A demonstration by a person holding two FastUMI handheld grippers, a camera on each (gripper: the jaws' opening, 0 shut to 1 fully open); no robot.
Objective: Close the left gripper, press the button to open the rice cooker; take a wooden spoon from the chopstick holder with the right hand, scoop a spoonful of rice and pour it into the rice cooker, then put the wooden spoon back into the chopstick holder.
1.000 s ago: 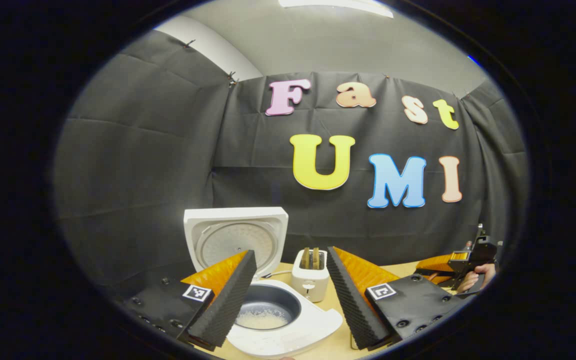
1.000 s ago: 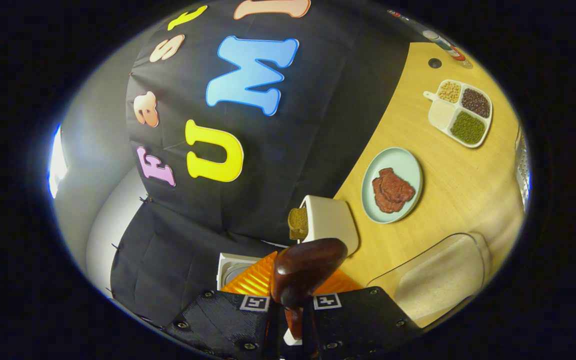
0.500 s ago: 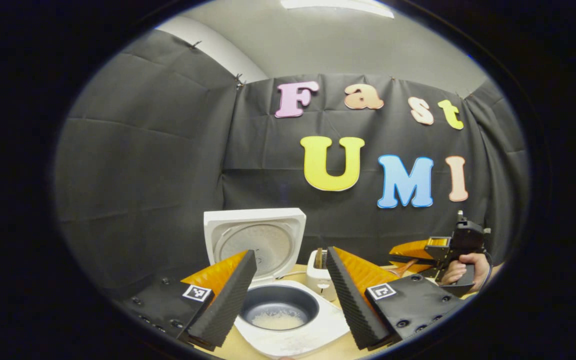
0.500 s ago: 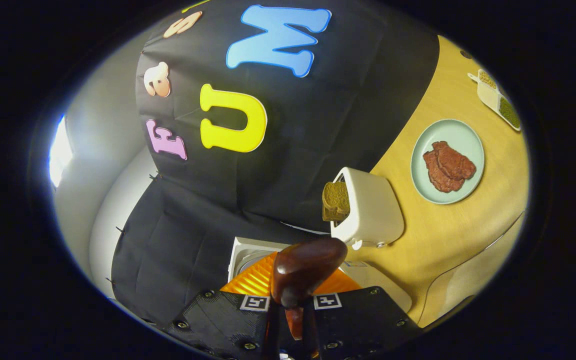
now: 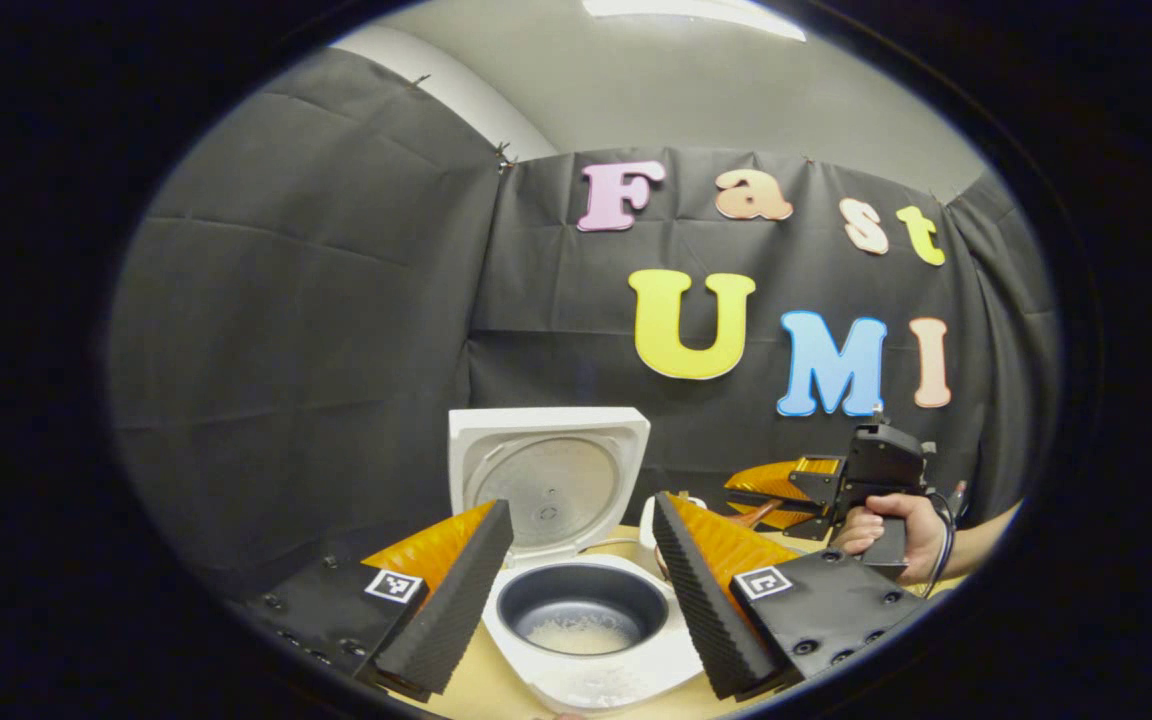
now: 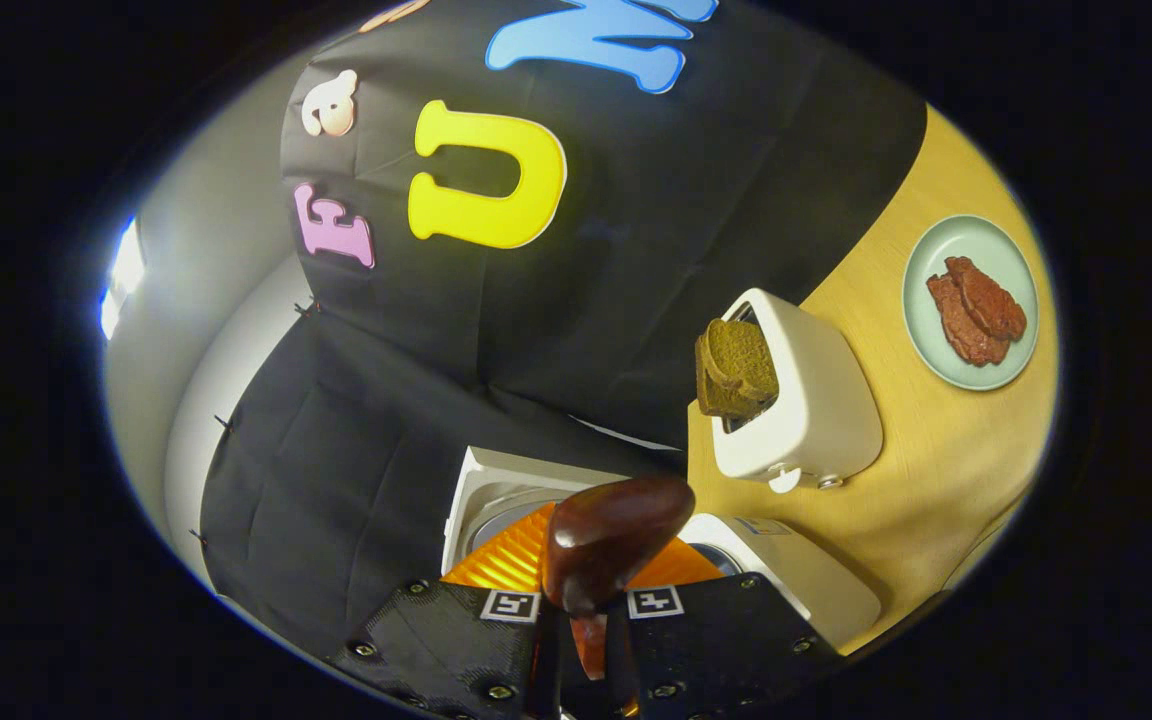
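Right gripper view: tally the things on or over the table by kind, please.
Rice cooker: 1
Toaster: 1
Bread slices in toaster: 2
Plate: 1
Wooden spoon: 1
Total: 6

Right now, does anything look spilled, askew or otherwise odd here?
Nothing stands out. The rice cooker stands open with rice in its pot and none visible on the table; the right gripper holds the wooden spoon.

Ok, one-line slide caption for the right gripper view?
Right hand-held gripper shut on the wooden spoon, rolled sideways near the open rice cooker and toaster.
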